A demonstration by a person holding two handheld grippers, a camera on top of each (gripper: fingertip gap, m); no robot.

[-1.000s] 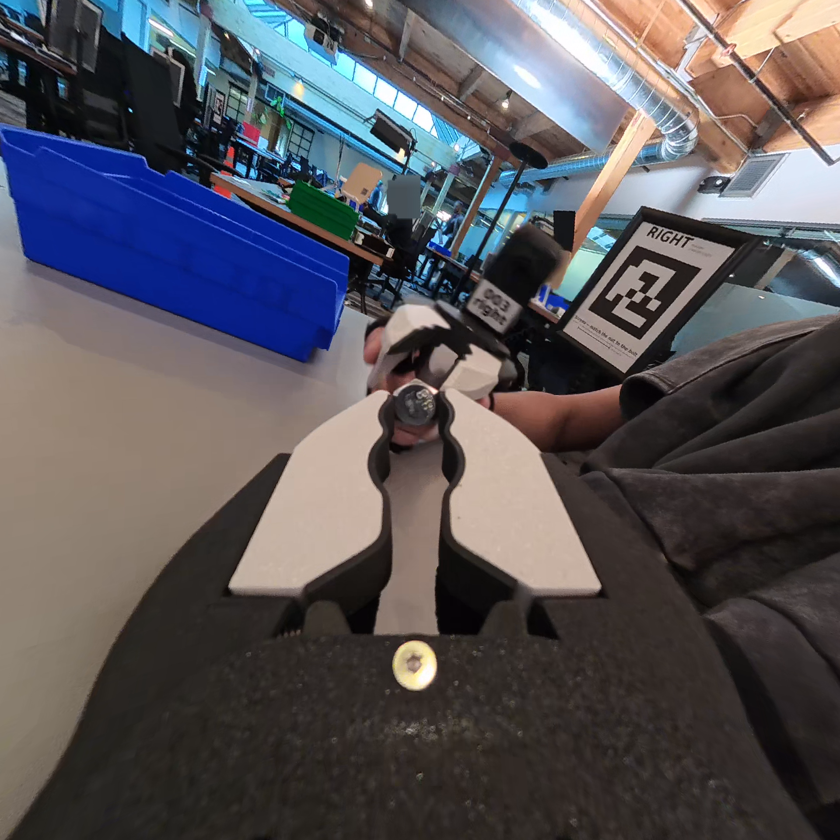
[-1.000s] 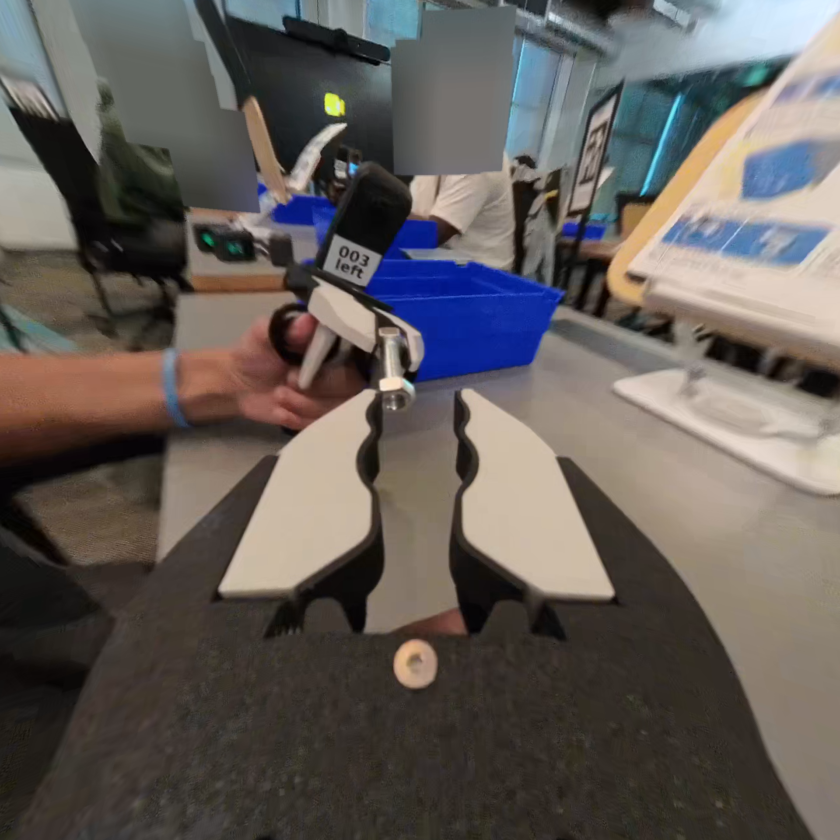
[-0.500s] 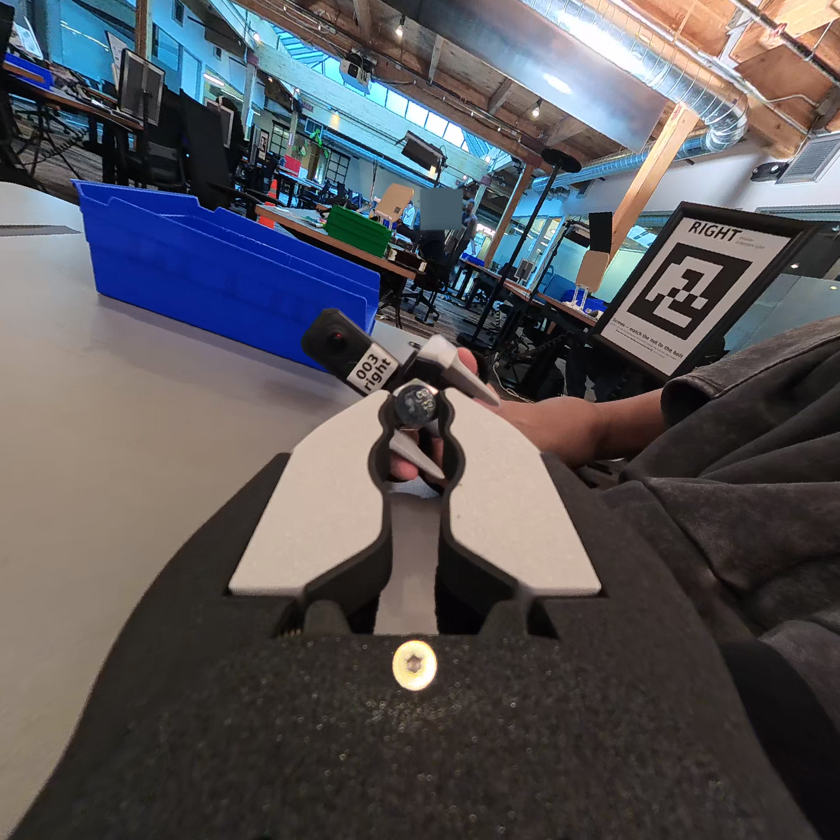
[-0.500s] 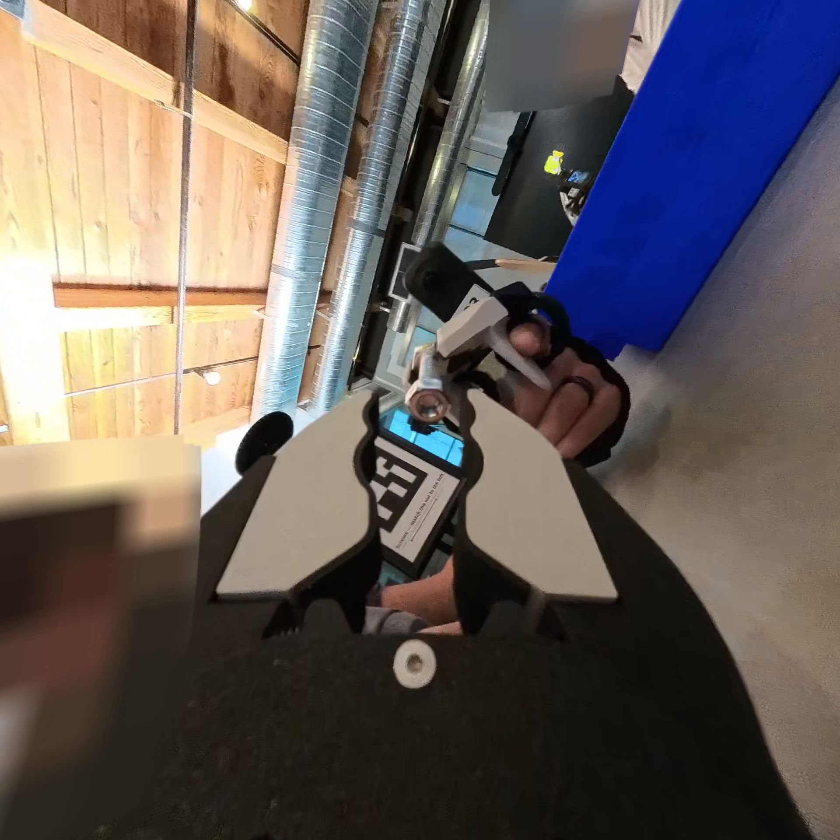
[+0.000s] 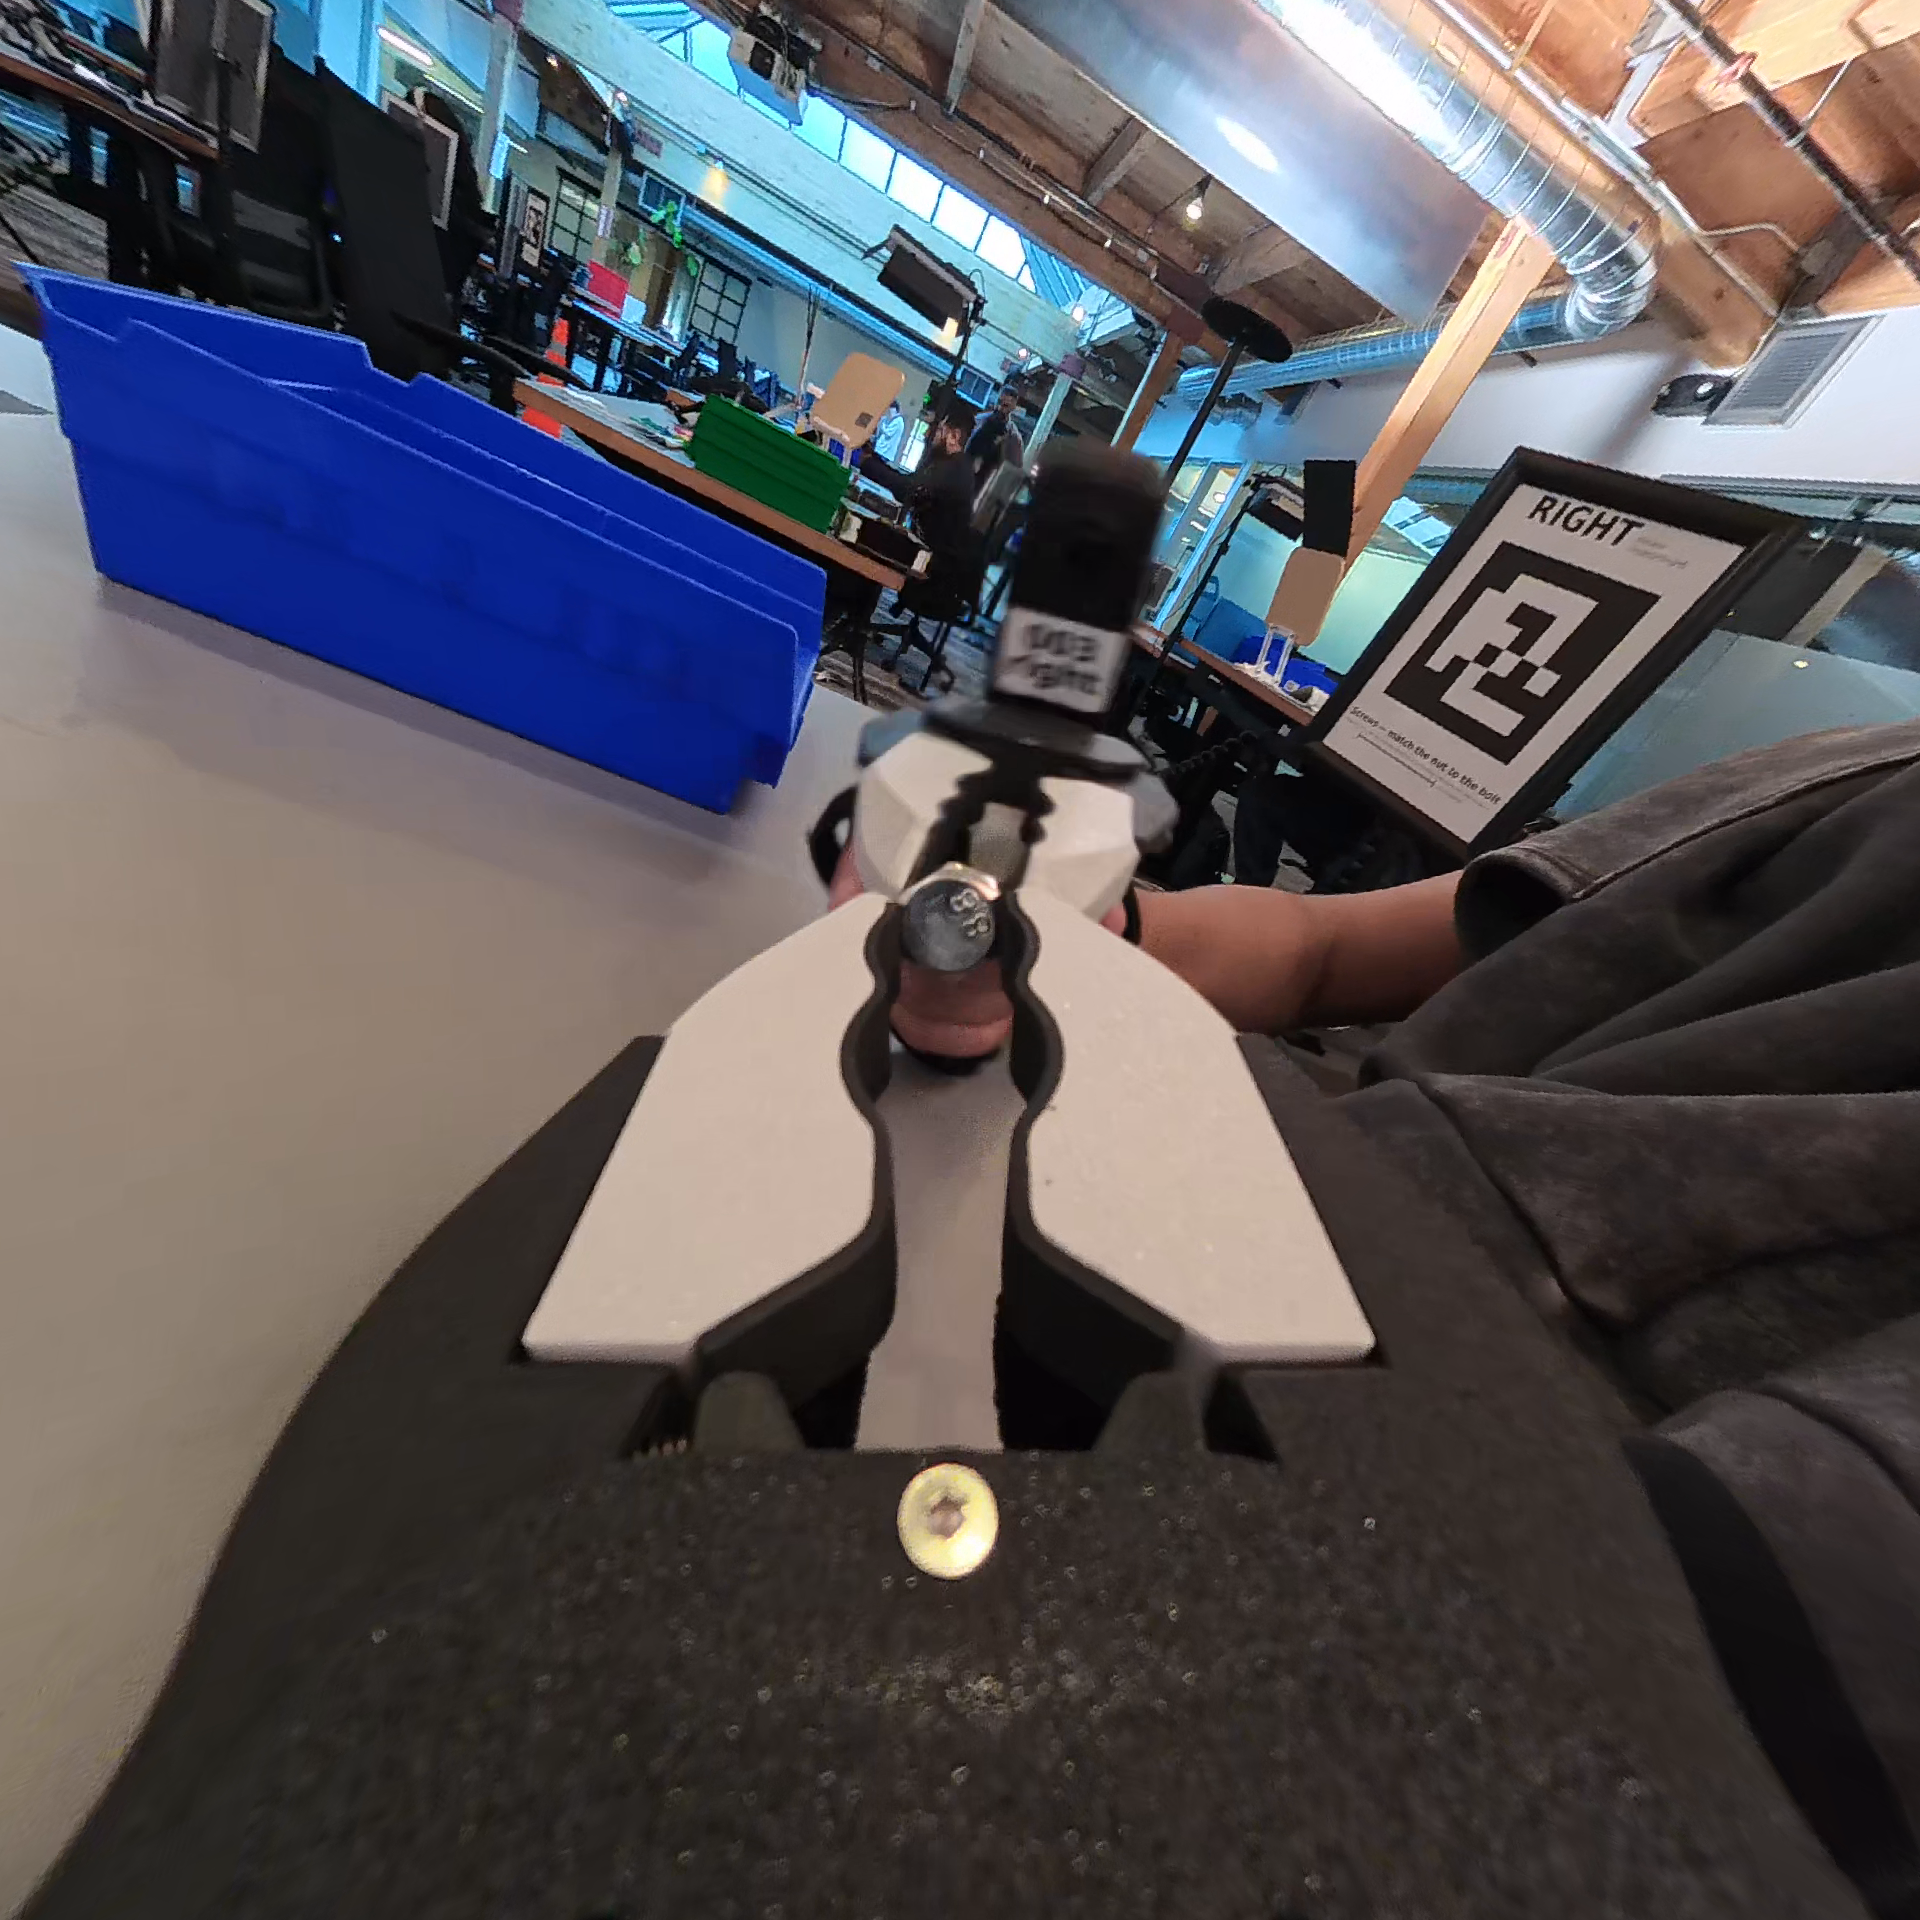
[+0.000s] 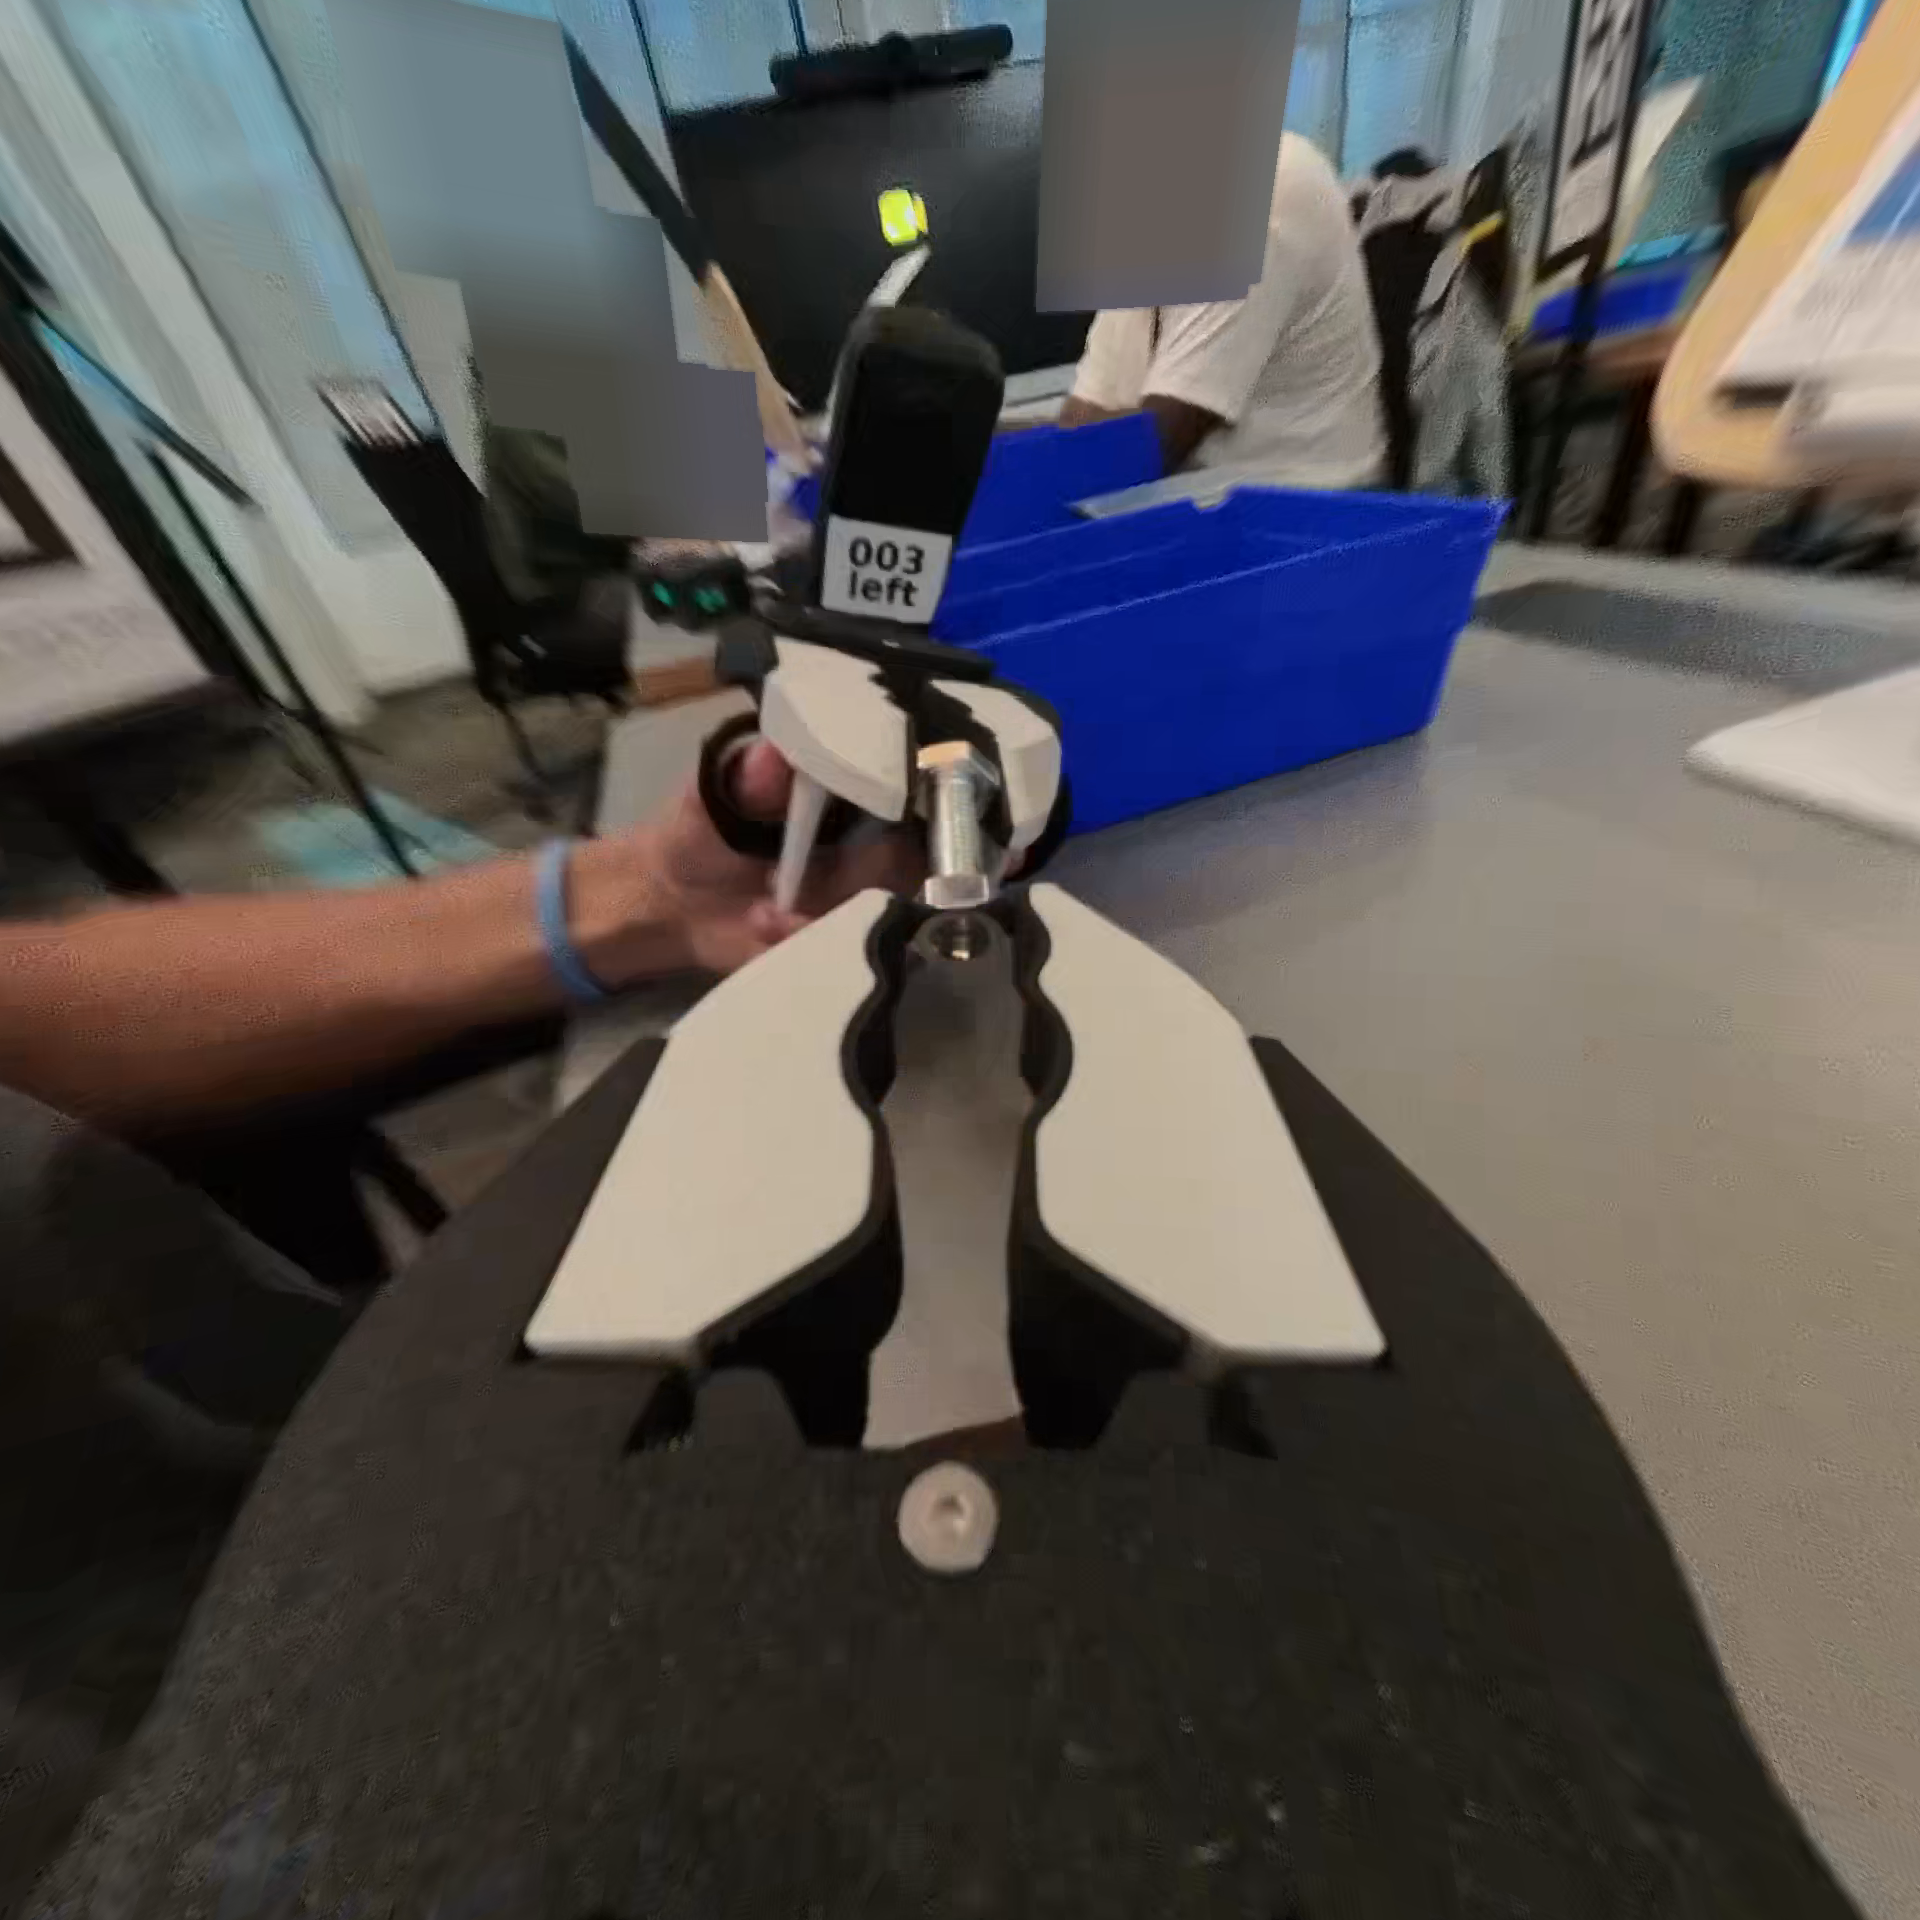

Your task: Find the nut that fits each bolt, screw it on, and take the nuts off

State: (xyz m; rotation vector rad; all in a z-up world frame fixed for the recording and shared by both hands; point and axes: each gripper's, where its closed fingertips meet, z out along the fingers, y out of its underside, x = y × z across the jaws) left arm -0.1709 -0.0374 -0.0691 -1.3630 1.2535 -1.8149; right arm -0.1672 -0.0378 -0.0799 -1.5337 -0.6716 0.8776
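Note:
A silver bolt (image 6: 958, 821) sticks out level from my left gripper (image 5: 948, 925), which is shut on its hex head (image 5: 948, 925). In the right wrist view the left gripper (image 6: 951, 764) faces me and holds the bolt head. A silver hex nut (image 6: 956, 894) sits on the bolt's free end. My right gripper (image 6: 956, 935) has its tips closed around the nut, end-on to the bolt. In the left wrist view the right gripper (image 5: 992, 831) sits just behind the bolt head, blurred. Both are held above the grey table (image 5: 312, 987).
A blue plastic bin (image 5: 436, 582) stands on the table behind the grippers and also shows in the right wrist view (image 6: 1226, 644). A framed black-and-white marker sign (image 5: 1527, 644) stands at the right. A white stand base (image 6: 1829, 748) lies at the far right. The person's dark sleeve (image 5: 1610, 1039) fills the right side. The grippers are tip to tip, or close to it.
My right gripper was open beside the nut, then rolled onto its side, and is now upright again with its tips closed on the nut. My left gripper kept hold of the bolt.

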